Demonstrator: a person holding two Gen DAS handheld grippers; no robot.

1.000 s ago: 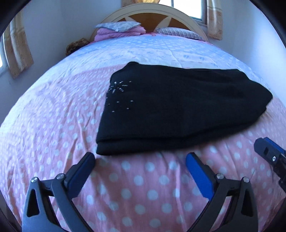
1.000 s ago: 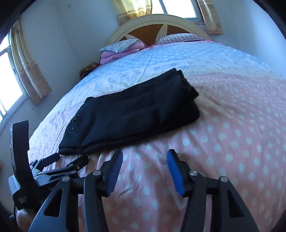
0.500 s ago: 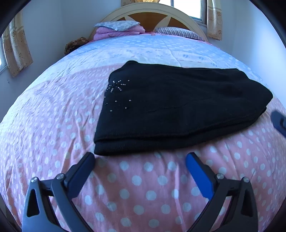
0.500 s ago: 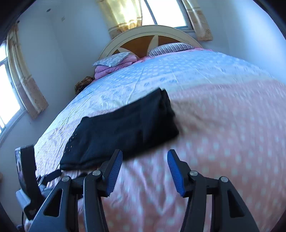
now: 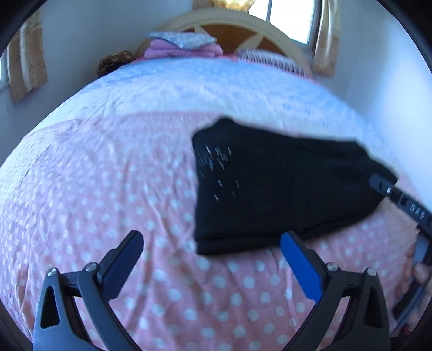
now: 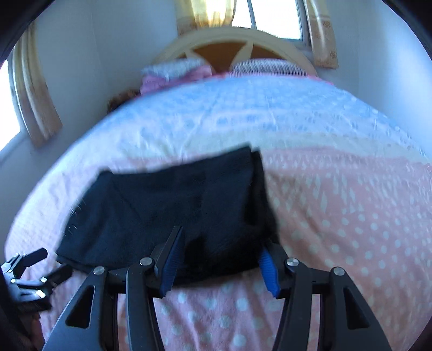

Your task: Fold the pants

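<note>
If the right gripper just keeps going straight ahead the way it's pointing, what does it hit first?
Most likely the folded black pants. The right gripper is open, and the pants' near edge lies between its fingers, on the polka-dot bedspread. The picture is blurred, so whether they already touch is unclear.

Home bedroom. Bed (image 5: 113, 189) with pink and pale-blue polka-dot cover; arched cream-and-wood headboard (image 6: 235, 40) at its far end. Pillows (image 5: 183, 40) and folded pink bedding (image 5: 178, 51) stacked against the headboard. Window (image 6: 272, 19) with yellow curtains (image 6: 205, 13) behind the headboard; second curtained window (image 6: 8, 102) left of it. Plain white walls (image 6: 94, 54).
</note>
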